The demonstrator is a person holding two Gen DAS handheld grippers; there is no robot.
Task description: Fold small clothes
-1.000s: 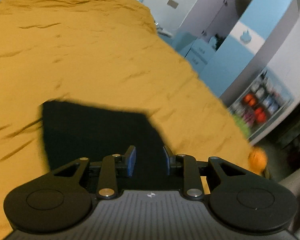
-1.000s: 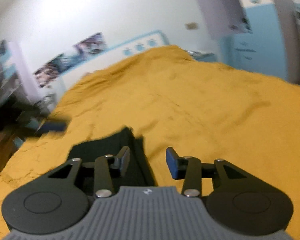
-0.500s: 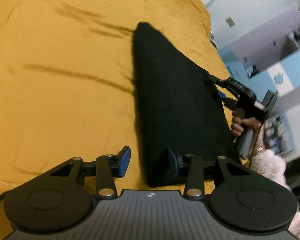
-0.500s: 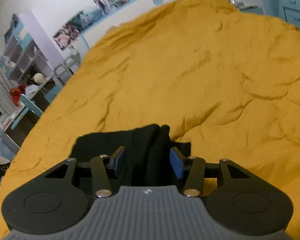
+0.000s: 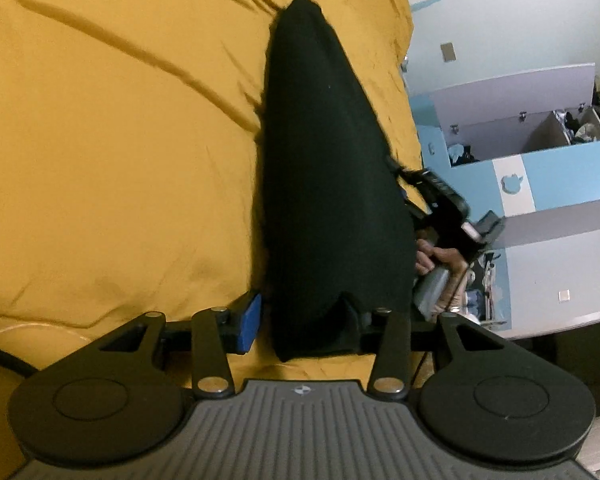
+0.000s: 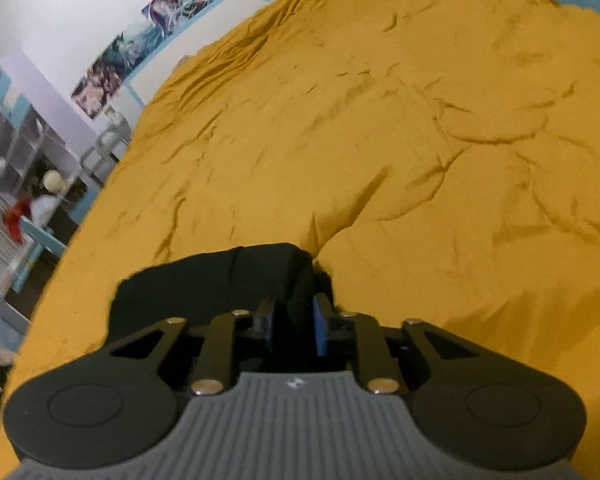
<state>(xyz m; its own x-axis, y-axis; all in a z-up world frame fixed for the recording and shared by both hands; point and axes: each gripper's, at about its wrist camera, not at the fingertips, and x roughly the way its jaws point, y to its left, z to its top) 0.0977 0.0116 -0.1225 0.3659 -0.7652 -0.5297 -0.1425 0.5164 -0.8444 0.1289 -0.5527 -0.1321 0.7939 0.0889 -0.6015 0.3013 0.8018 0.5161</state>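
A small black garment [image 5: 328, 184] lies as a long folded strip on the mustard-yellow bedspread [image 5: 108, 152]. My left gripper [image 5: 306, 322] is open, its jaws standing either side of the garment's near end; cloth covers the right finger. The right gripper [image 5: 440, 200] and the hand holding it show at the garment's right edge. In the right wrist view my right gripper [image 6: 294, 320] is shut on a fold of the black garment [image 6: 220, 284], which bunches up between the blue pads.
The yellow bedspread [image 6: 420, 120] fills both views with creases. A blue and lilac cupboard [image 5: 540, 168] stands beyond the bed's right edge. Shelves and a blue chair [image 6: 36, 240] stand off the bed's left side in the right wrist view.
The right gripper has closed on the garment's fold. The left gripper has moved forward, so the garment's near end now lies between its open jaws.
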